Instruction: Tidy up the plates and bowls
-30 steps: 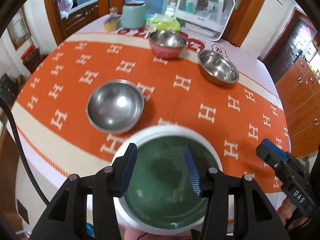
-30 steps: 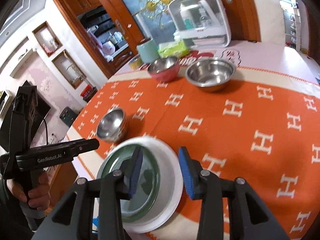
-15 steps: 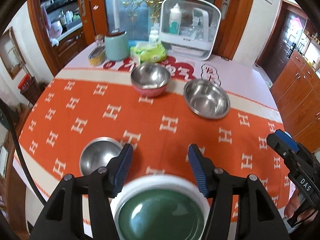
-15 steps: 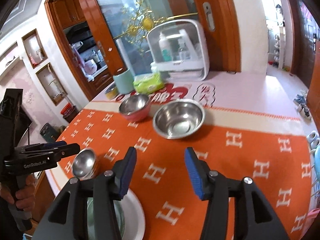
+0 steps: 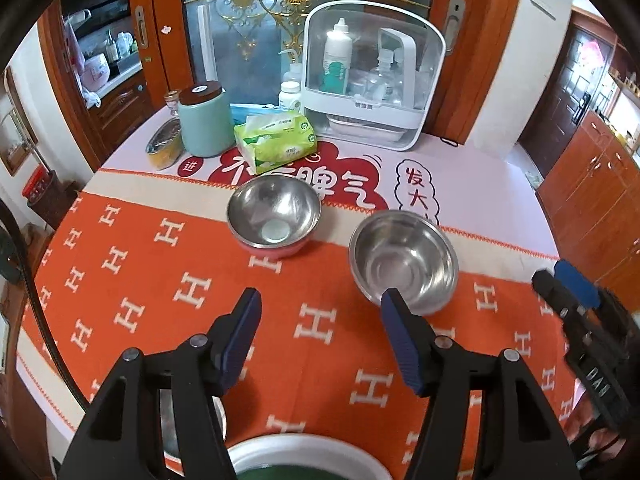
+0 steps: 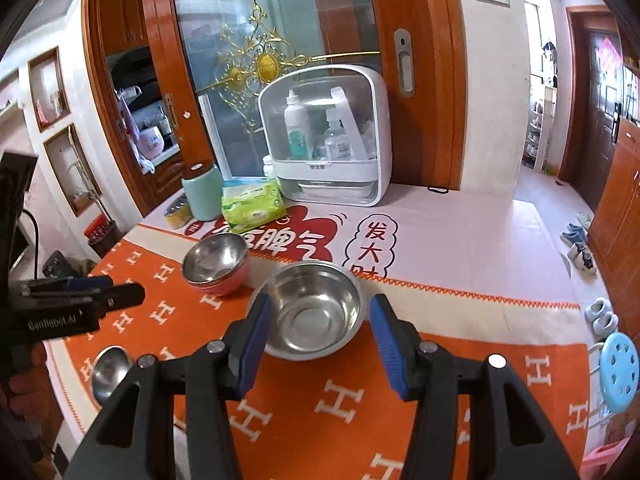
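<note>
Holding both grippers above the desk (image 5: 480,184), I have my left gripper (image 5: 320,336) spread wide with nothing between its blue fingers (image 5: 240,336); under them lies only the orange cloth (image 5: 132,264) with its white H marks. My right gripper (image 6: 316,344) is just as wide open and empty, and in its own view the steel bowl (image 6: 316,312) sits framed between its fingers (image 6: 386,344), apart from both pads.

That steel bowl (image 5: 404,260) stands upright at the far edge of the cloth, right of centre. Near its left is the pink bowl (image 5: 274,216), steel inside and pink outside, also upright and straddling the cloth's cream border. A small bowl (image 6: 110,372) rests near the cloth's near left edge; in the left view it is mostly hidden behind my left gripper's arm. At the bottom of the left view, the white plate (image 5: 304,450) shows only its far rim, with a sliver of the green plate (image 5: 304,474) lying in it.

Farther back on the desk stand a mint jar (image 5: 204,120), a tissue pack (image 5: 276,142) just beside it, and a clear-fronted white box (image 5: 372,76) with bottles inside. My right gripper also shows at the right edge of the left view, well clear of the steel bowl.
</note>
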`<move>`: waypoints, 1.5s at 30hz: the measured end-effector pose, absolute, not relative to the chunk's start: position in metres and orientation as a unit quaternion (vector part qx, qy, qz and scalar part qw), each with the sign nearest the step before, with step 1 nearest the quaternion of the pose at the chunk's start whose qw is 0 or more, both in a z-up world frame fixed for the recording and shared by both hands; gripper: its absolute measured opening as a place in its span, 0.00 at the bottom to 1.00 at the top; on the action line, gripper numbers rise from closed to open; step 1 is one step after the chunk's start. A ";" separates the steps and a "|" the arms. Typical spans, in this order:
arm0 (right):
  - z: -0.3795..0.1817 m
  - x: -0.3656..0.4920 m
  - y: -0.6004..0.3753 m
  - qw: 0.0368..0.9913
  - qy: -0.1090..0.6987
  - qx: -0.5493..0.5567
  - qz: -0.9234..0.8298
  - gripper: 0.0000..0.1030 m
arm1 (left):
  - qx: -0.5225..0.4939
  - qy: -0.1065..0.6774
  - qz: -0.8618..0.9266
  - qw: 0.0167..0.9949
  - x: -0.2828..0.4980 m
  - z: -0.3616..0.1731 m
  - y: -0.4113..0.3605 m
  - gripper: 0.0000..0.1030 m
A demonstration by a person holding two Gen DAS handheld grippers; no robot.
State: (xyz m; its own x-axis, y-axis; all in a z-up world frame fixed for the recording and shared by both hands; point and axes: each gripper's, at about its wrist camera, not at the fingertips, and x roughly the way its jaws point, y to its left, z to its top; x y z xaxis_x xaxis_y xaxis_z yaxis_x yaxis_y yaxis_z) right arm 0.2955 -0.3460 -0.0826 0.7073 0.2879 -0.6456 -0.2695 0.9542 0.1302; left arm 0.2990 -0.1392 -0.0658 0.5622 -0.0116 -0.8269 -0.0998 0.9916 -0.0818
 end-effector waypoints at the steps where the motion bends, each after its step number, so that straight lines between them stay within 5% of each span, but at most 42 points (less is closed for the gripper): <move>1: -0.086 0.298 -0.345 0.924 0.352 0.013 0.149 0.50 | -0.062 0.467 0.026 0.882 0.305 -0.068 -0.140 0.59; 41: -0.215 0.353 -0.344 0.915 0.377 0.044 0.136 0.49 | -0.042 0.567 -0.025 0.823 0.398 -0.224 -0.198 0.58; 45: -0.217 0.353 -0.345 0.914 0.379 0.049 0.135 0.43 | -0.059 0.567 -0.030 0.821 0.398 -0.228 -0.198 0.54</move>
State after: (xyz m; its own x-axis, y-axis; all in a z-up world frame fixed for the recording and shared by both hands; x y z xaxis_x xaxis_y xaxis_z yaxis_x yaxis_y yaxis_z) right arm 0.3534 -0.3455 -0.2166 0.6765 0.2845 -0.6793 -0.2101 0.9586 0.1922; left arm 0.3984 -0.1983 -0.2283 0.3554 -0.1157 -0.9275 -0.0171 0.9913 -0.1302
